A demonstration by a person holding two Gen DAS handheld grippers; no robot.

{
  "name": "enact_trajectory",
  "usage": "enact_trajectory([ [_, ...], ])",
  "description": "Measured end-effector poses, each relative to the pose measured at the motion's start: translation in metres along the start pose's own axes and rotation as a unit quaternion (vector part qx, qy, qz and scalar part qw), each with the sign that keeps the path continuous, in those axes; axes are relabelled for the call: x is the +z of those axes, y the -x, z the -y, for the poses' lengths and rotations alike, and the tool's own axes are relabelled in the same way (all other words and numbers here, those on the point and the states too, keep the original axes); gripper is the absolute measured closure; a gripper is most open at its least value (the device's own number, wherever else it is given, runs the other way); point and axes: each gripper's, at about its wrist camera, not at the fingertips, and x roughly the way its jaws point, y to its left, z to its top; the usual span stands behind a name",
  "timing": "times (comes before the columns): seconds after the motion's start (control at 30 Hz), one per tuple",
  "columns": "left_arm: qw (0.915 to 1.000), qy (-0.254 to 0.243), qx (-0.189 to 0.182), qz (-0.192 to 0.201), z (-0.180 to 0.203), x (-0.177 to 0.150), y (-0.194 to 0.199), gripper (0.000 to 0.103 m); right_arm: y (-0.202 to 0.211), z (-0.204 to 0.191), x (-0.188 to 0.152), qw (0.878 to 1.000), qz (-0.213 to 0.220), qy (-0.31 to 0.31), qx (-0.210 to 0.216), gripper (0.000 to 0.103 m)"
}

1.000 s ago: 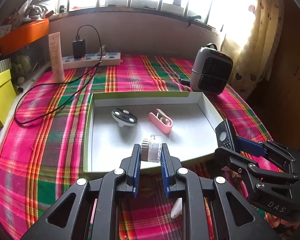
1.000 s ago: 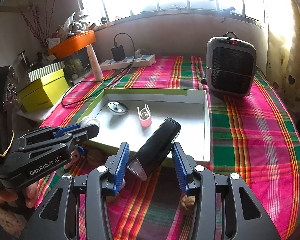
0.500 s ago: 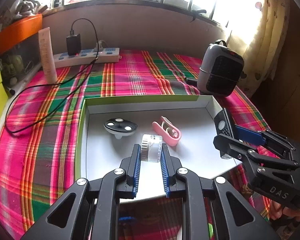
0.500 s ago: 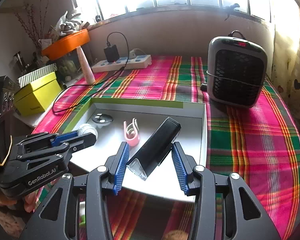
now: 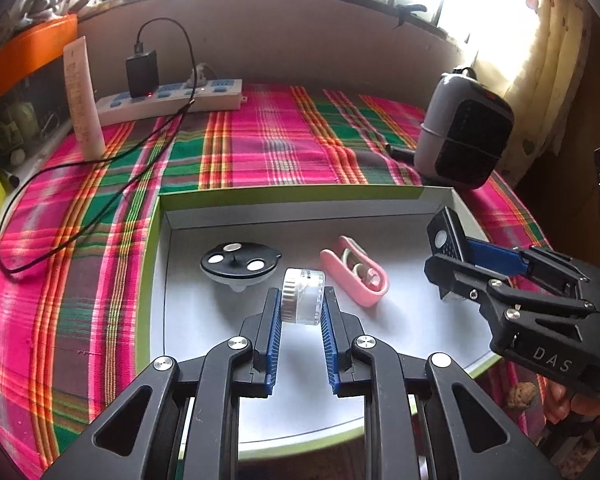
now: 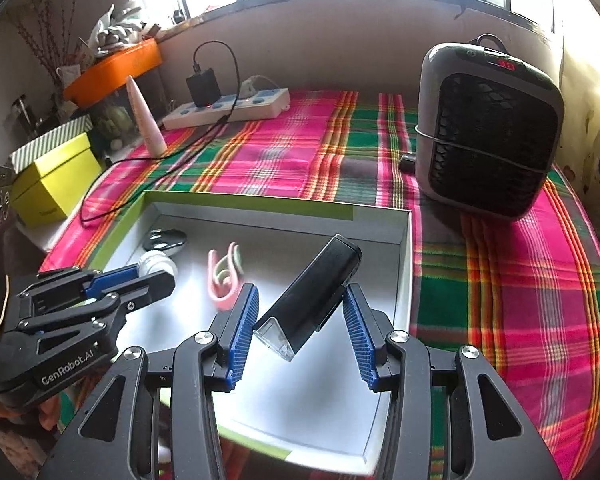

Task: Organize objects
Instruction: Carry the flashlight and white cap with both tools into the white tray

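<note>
We see a pink, green and orange plaid tablecloth (image 5: 284, 148) under a white, green-rimmed cardboard tray (image 5: 292, 192) beside a grey-and-black heater (image 6: 488, 132).

surface: plaid cloth (image 5: 260, 144) | on it: tray (image 5: 292, 196), power strip (image 5: 172, 100), heater (image 6: 488, 128)

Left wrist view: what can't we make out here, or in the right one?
- Black device: far end hidden by the right tool, left wrist view.
- Clear jar: mostly behind the left tool, right wrist view.
- Tray: near rim behind the tool arms, both views.
</note>
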Motion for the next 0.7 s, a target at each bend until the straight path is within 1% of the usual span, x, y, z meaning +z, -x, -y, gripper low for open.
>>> enact_trajectory([
  [0.5,0.9999,-0.001,0.008,-0.014,-0.002,0.002,-0.014,0.085,-0.012,0.002,0.005,1.0,-0.005,0.014,-0.014,0.058],
  [0.7,0.9998,-0.005,0.011,-0.013,-0.001,0.003,-0.015,0.086,-0.016,-0.002,0.007,0.999,-0.017,0.031,-0.015,0.058],
])
